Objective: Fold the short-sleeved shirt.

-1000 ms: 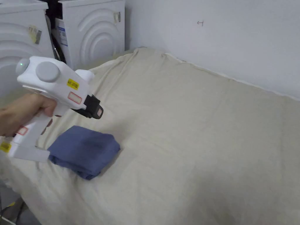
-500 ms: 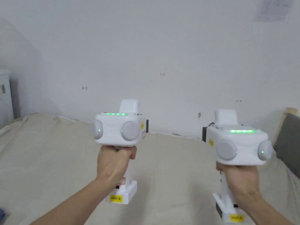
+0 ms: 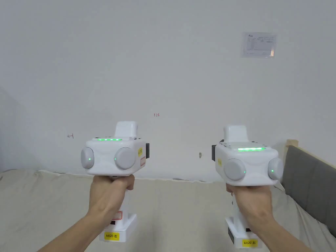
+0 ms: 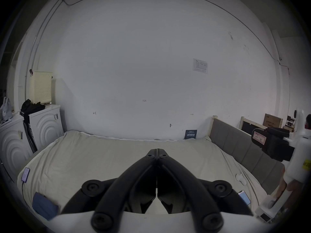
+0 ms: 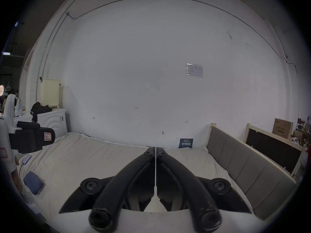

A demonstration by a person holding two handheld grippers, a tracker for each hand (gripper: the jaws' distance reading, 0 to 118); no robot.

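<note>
**Inspector:** Grippers first. The left gripper [image 4: 157, 151] is held up level above the bed [image 3: 183, 210] by the left hand [image 3: 110, 193], pointing at the white wall [image 3: 170, 65]. In its own view the two jaws meet at the tips with nothing between them. The right gripper [image 5: 155, 149] is held likewise in the right hand [image 3: 251, 203], beside the left and apart from it; its jaws stand all but together, a hairline of light between them, and grip nothing.

**Clerk:** And the shirt?

**Inspector:** The blue shirt [image 5: 33, 182] lies folded into a small, thick rectangle on the beige bedsheet, close to the bed's near left corner. It also appears low at the left in the left gripper view [image 4: 44, 205]. Neither gripper touches it; both are well apart from it.

**Clerk:** Anything else on the bed?

**Inspector:** A phone [image 5: 27, 159] with a cable lies at the left edge, just beyond the shirt. A second phone [image 4: 244, 199] lies near the right edge, with a small white object [image 4: 240, 178] near it. A grey padded headboard [image 5: 244, 166] runs along the right side. White appliances [image 4: 45, 127] stand past the far left corner, with dark cloth [image 4: 31, 106] and a cream perforated basket [image 4: 40, 87] on top.
</note>
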